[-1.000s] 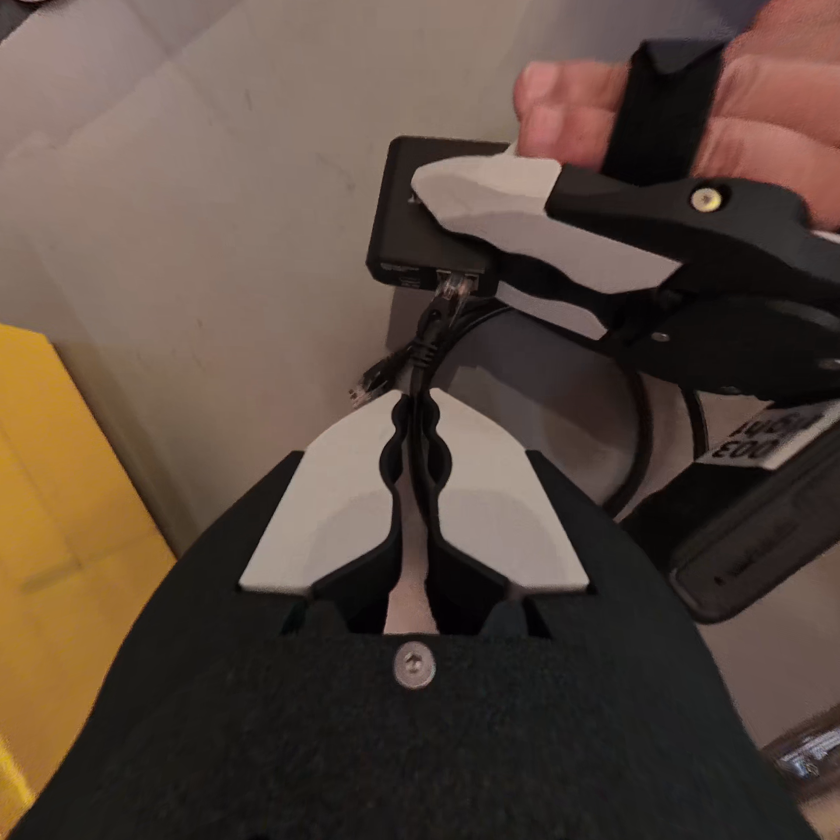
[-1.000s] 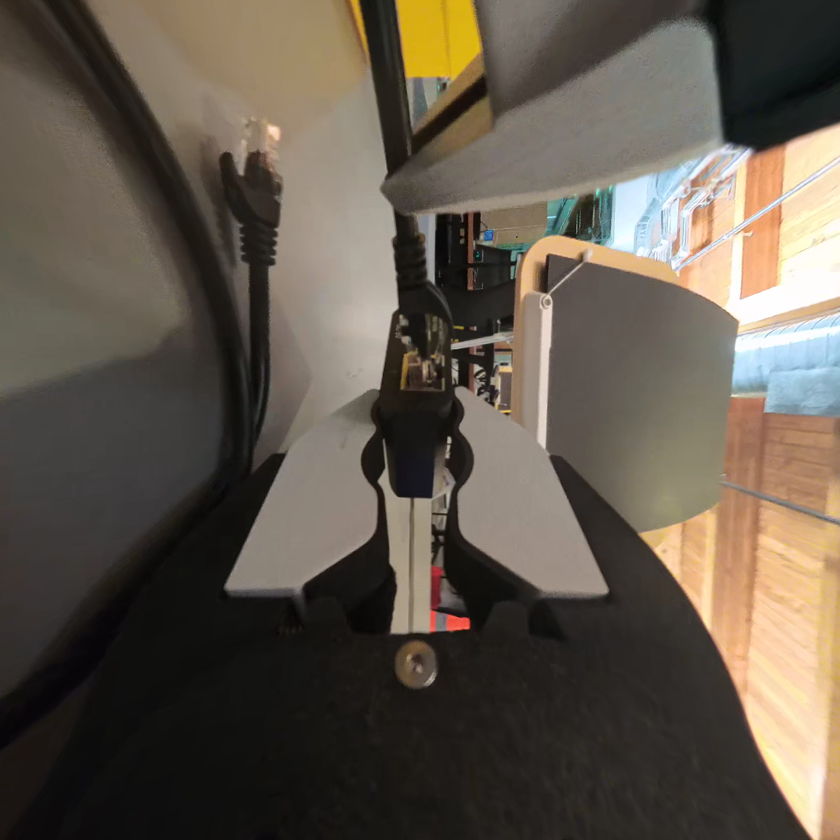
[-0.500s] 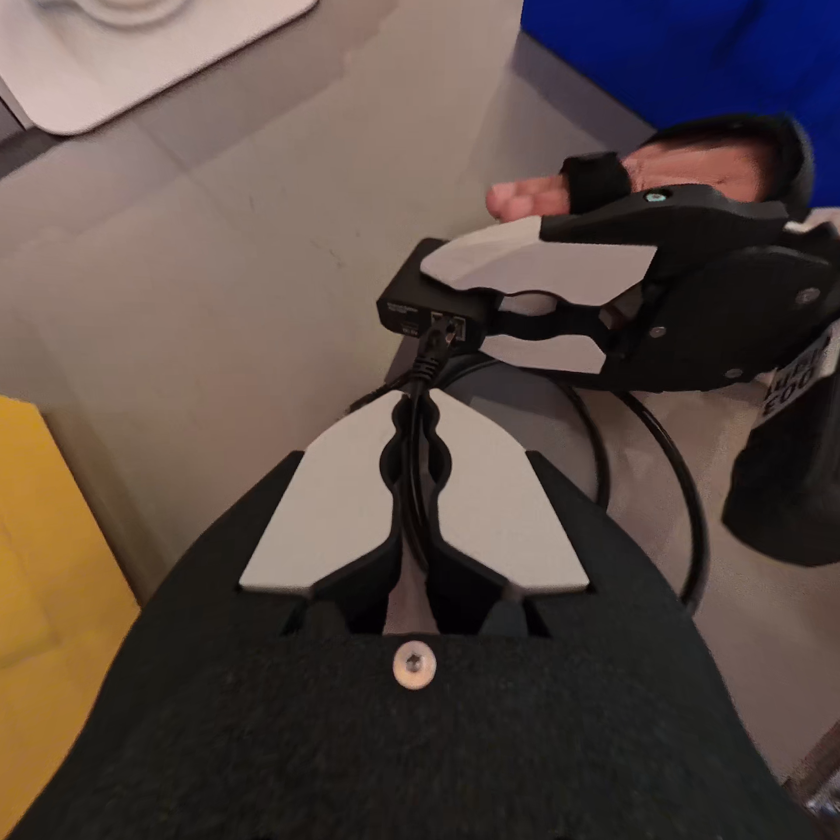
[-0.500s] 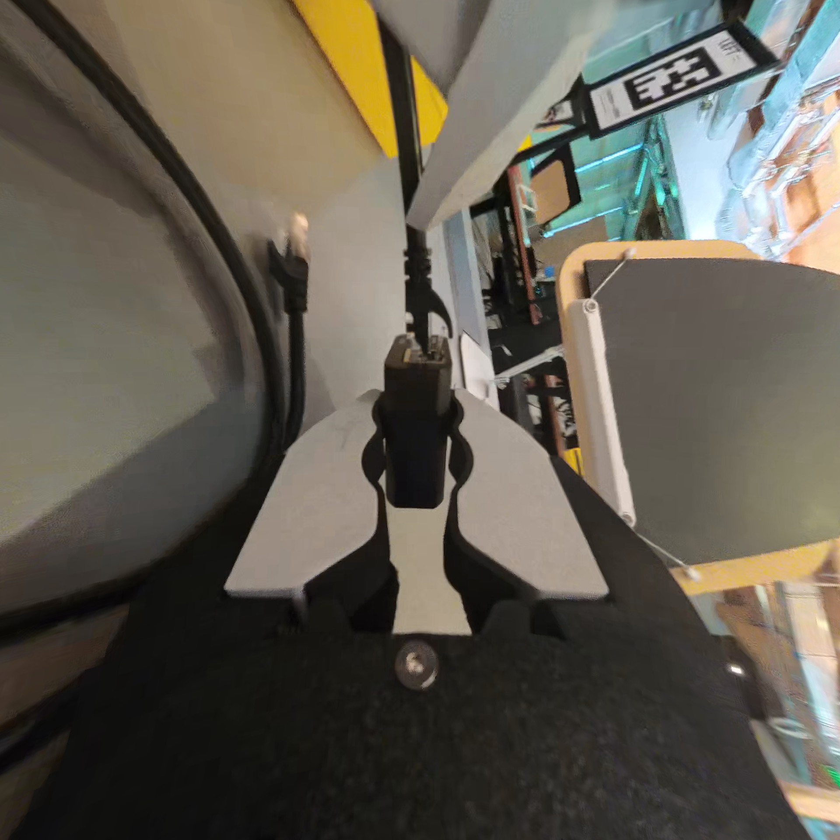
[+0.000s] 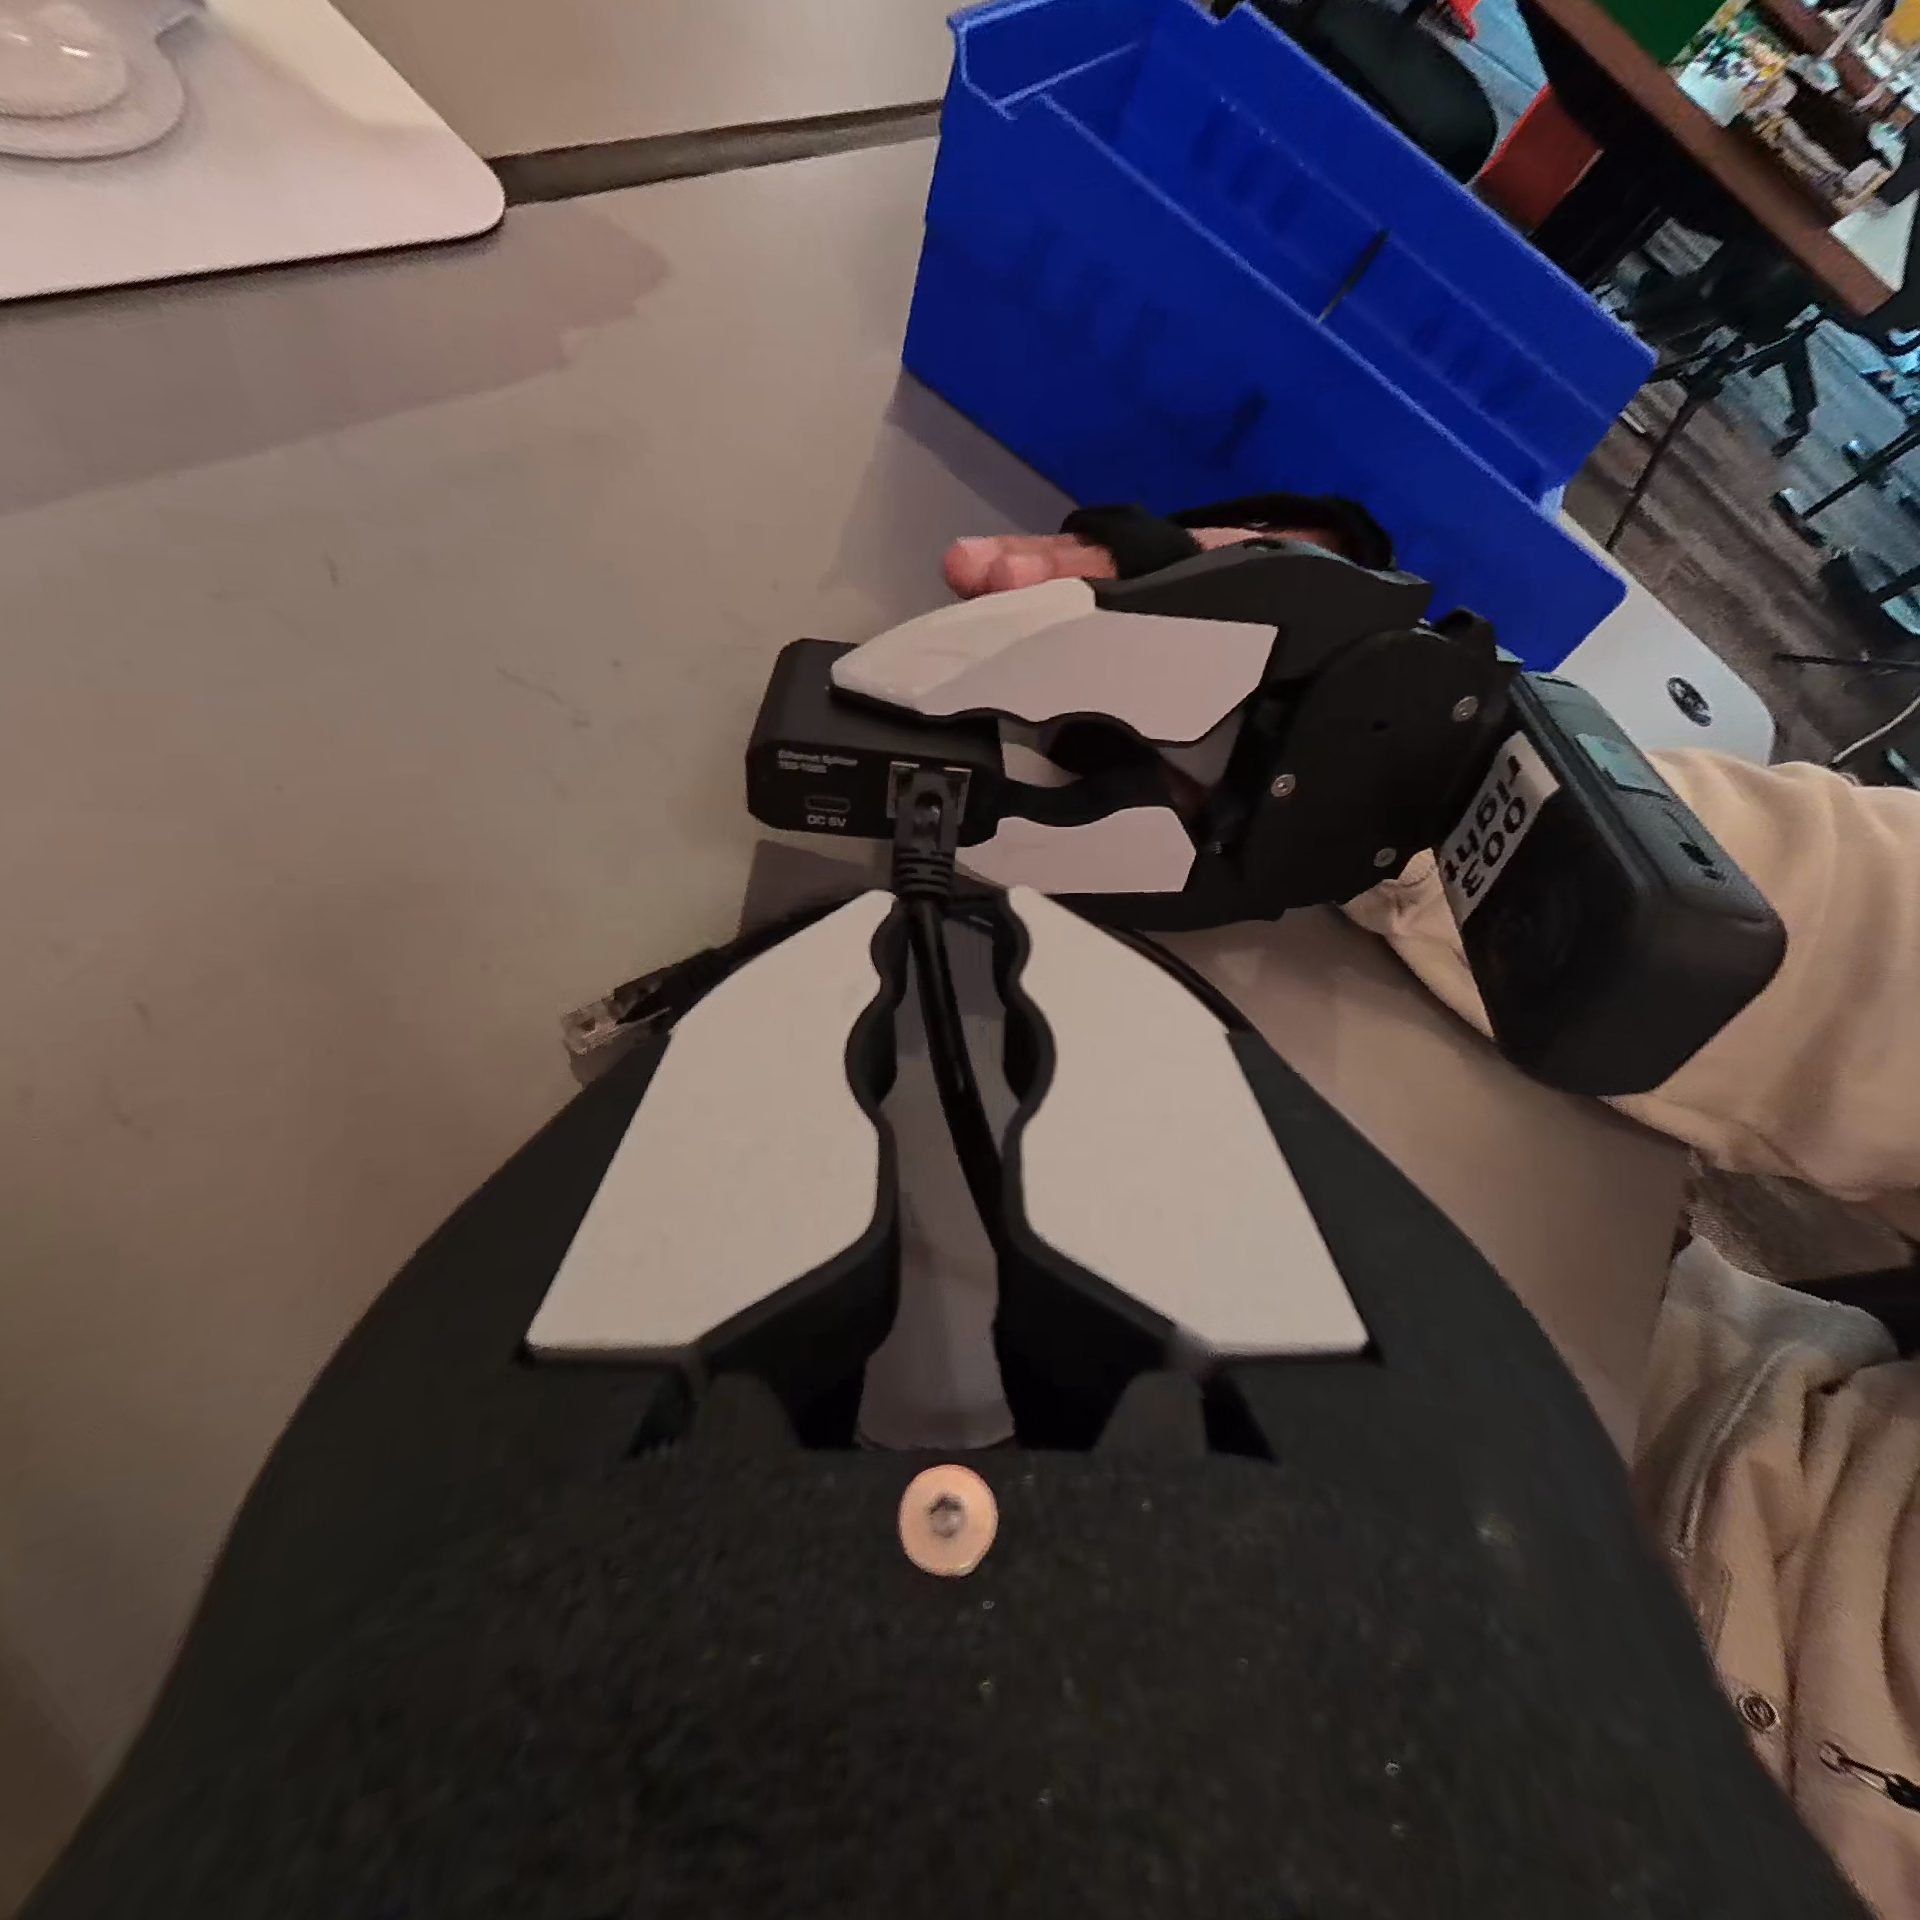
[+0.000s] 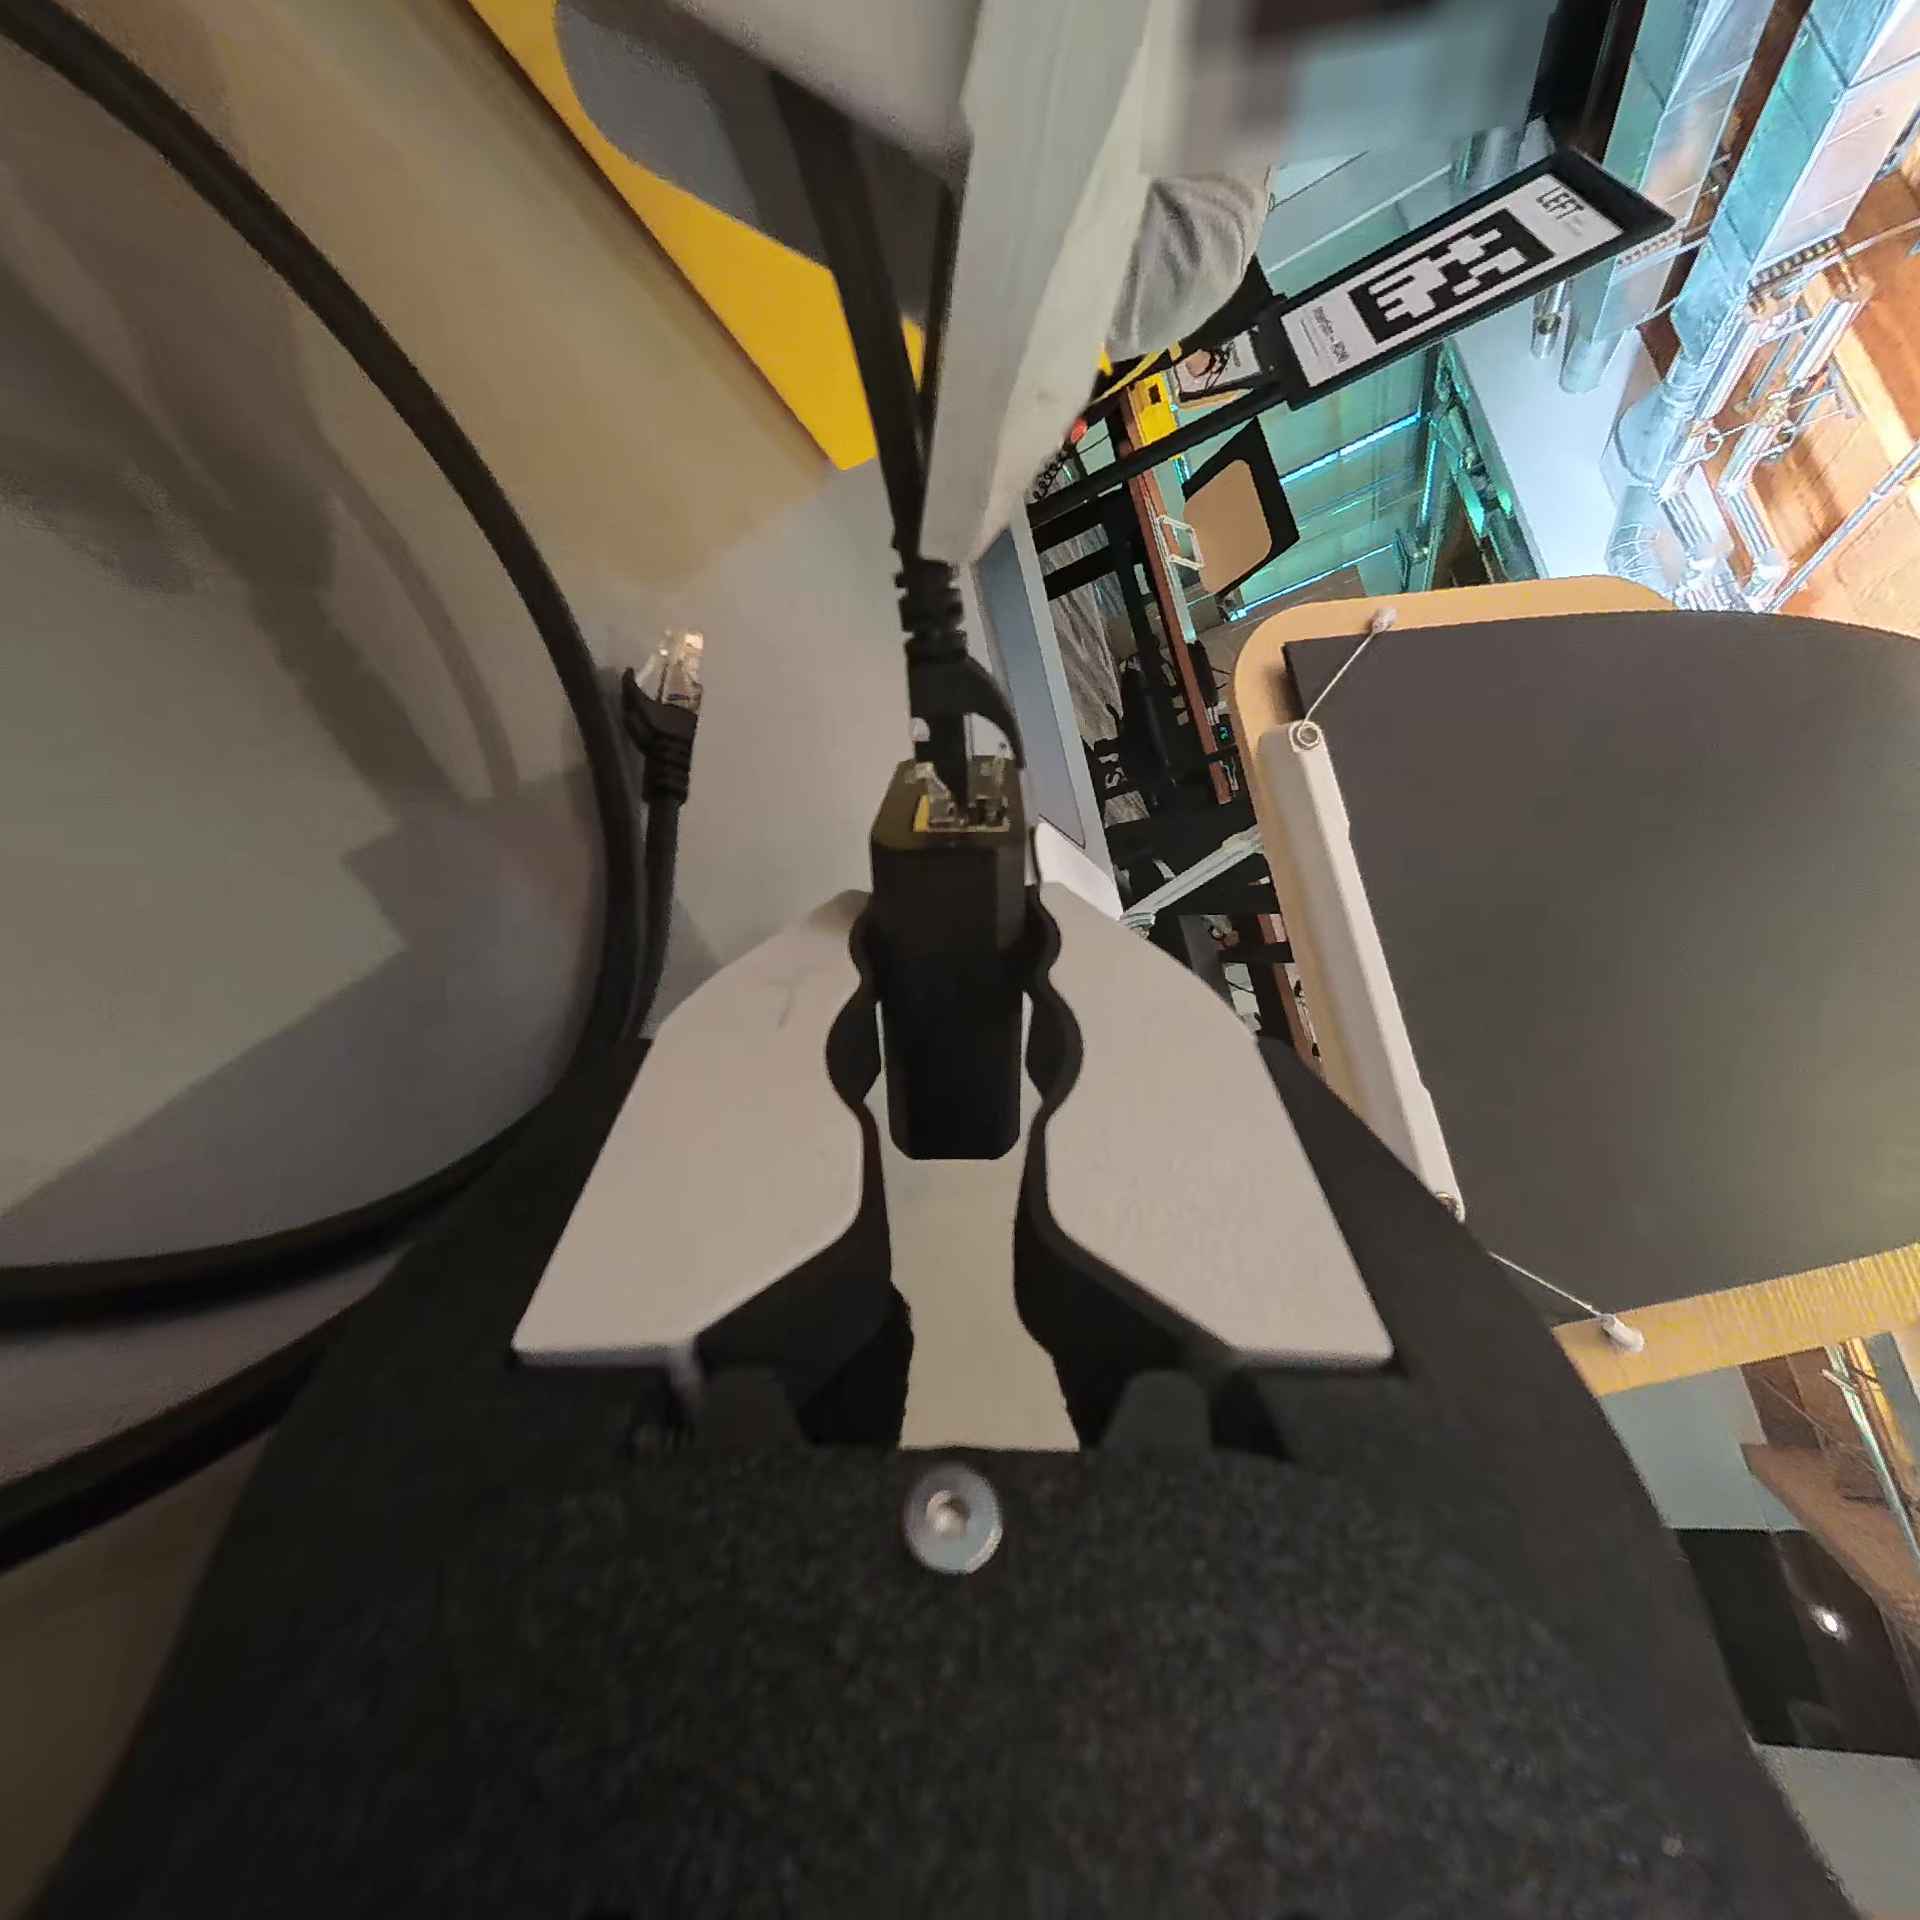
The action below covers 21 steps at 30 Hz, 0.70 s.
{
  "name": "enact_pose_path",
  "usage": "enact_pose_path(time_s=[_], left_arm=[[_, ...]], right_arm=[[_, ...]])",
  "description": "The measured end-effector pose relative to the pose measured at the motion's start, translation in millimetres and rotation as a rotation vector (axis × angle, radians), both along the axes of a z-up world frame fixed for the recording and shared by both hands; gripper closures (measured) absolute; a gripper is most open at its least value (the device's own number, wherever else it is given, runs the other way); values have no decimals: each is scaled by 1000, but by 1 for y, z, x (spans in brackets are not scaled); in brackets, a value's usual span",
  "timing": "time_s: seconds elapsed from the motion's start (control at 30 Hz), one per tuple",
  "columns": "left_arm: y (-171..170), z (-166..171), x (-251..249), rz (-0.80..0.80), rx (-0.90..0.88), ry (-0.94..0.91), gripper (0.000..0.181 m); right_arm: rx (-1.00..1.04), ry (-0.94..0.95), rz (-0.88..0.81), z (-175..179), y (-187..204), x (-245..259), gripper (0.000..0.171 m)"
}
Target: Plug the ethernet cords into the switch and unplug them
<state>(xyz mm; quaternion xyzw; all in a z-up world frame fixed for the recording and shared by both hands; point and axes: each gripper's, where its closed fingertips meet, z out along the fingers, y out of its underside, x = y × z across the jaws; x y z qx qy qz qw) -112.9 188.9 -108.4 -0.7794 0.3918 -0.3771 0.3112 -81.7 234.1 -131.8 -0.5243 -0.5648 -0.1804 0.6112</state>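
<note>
A small black switch (image 5: 821, 748) is held just above the table by my right gripper (image 5: 925, 758), which is shut on it from the right. One black ethernet cord's plug (image 5: 925, 821) sits in the switch's port. My left gripper (image 5: 943, 914) is right behind that plug with its jaws slightly apart, and the cord (image 5: 951, 1070) runs loosely between them. A second plug (image 5: 613, 1013) lies loose on the table to the left. In the right wrist view my right gripper (image 6: 951, 914) grips the switch (image 6: 951, 987), with the plug (image 6: 951, 727) in it and the loose plug (image 6: 670, 665) beside.
A blue bin (image 5: 1247, 312) stands behind the switch. A white pad (image 5: 208, 156) lies at the far left. The grey table (image 5: 312, 727) spreads to the left. The black cord loops (image 6: 436, 416) over a grey mat. A yellow object (image 6: 727, 260) is near the left gripper. Spacing between my two grippers at the tips: around 6 cm.
My left gripper has drawn back from the switch and its jaws have parted off the cord. The plug stays in the port. My right gripper keeps its hold on the switch.
</note>
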Motion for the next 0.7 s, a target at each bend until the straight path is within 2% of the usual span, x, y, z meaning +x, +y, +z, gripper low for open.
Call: enact_pose_path(time_s=[0.03,0.2,0.7], left_arm=[[-1,0,1,-3,6,1,165],[3,0,1,29,125,58,172],[-5,7,4,21,160,87,173]], right_arm=[[0,0,-3,0,0,1,147],[-2,33,4,5,-1,1,147],[-8,80,58,12,-12,-3,148]])
